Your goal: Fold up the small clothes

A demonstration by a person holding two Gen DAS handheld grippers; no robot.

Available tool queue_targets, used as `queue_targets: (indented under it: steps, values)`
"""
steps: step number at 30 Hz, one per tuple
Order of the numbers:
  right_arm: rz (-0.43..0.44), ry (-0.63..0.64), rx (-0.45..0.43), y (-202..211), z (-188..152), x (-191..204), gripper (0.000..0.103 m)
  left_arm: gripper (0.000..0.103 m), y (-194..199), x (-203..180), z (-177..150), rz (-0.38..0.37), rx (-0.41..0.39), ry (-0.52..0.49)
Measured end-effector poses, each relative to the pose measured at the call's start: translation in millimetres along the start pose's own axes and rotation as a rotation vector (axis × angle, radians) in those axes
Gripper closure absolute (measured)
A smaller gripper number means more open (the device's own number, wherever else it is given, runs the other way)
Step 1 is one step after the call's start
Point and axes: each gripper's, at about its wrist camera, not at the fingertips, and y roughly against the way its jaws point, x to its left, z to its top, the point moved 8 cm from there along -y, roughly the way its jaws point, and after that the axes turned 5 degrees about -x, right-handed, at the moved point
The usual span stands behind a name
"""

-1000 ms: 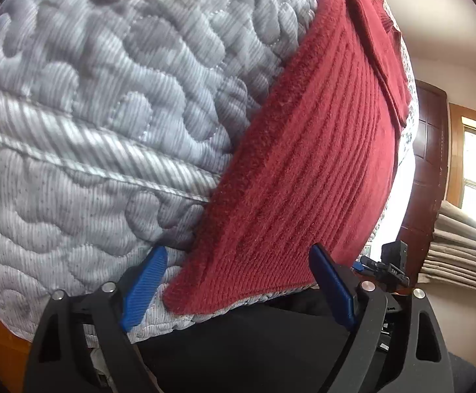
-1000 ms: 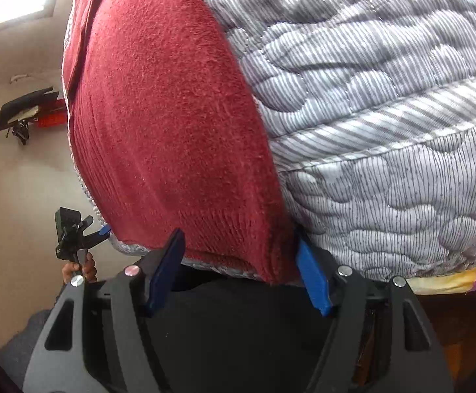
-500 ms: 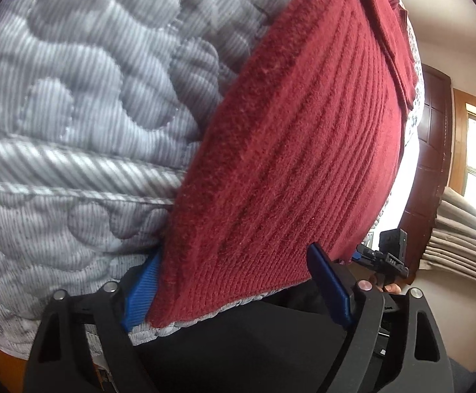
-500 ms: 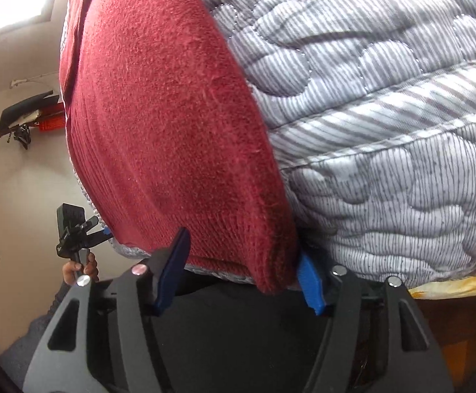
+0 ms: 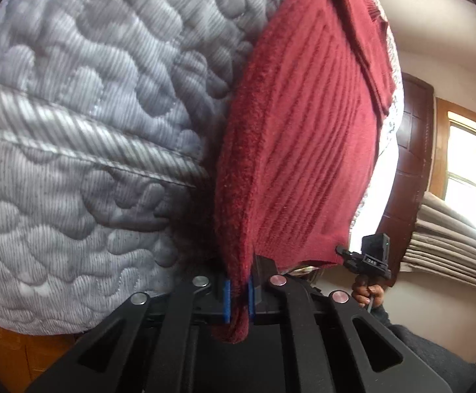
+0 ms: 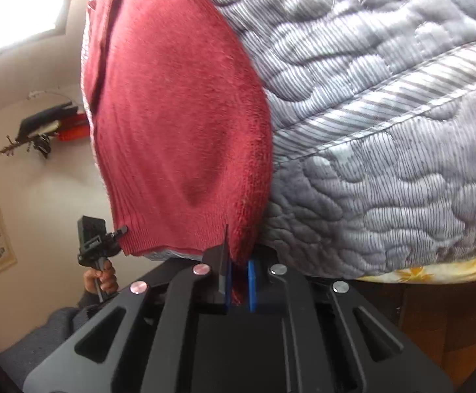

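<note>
Black tongs [image 5: 238, 298], blue pads [image 5: 226, 301], silver screws; second tongs [image 6: 238, 290] alike

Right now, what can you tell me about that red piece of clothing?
The red knit garment is dark red and fuzzy, with ribbed lines. It lies spread on a grey quilted mattress, a flap folded over at its far end. Its near corners are pinched in the left gripper and the right gripper.

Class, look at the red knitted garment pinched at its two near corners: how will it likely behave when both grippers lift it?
The red knitted garment will probably sag between the left gripper and right gripper, since its pinched corner already bunches limply. Its fuzzy knit likely resists slipping.
</note>
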Motion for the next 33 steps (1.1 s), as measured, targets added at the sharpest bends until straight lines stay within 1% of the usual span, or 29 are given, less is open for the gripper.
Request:
queue_targets:
  steps: [2, 6, 13, 18, 22, 25, 30, 33]
  values:
    - [0.035, -0.014, -0.033, 12.7, 1.5, 6.0, 0.098, 0.097, 13.8, -8.9, -2.0, -0.051, -0.034, 0.005]
    - [0.144, -0.051, -0.111, 40.8, 8.1, 24.9, 0.098, 0.097, 38.0, -28.0, -4.8, -0.147, -0.092, 0.008]
    - [0.288, -0.004, -0.195, 80.4, 10.6, 94.0, 0.098, 0.097, 82.4, -77.6, 7.3, -0.316, -0.206, -0.008]
    - [0.406, 0.008, -0.258, 112.0, 29.9, 143.3, 0.098, 0.097, 114.0, -124.9, 31.2, -0.457, -0.291, -0.006]
    - [0.488, 0.004, -0.301, 132.4, 59.3, 178.1, 0.098, 0.097, 130.6, -155.2, 65.3, -0.558, -0.346, 0.044]
    - [0.519, 0.006, -0.316, 137.6, 91.5, 203.1, 0.098, 0.097, 133.3, -165.4, 95.7, -0.606, -0.367, 0.09]
    - [0.506, 0.006, -0.328, 135.3, 148.0, 223.2, 0.098, 0.097, 120.1, -182.1, 158.1, -0.61, -0.387, 0.13]
    - [0.488, -0.018, -0.33, 129.7, 183.8, 224.3, 0.098, 0.097, 109.4, -179.0, 197.5, -0.598, -0.402, 0.184]
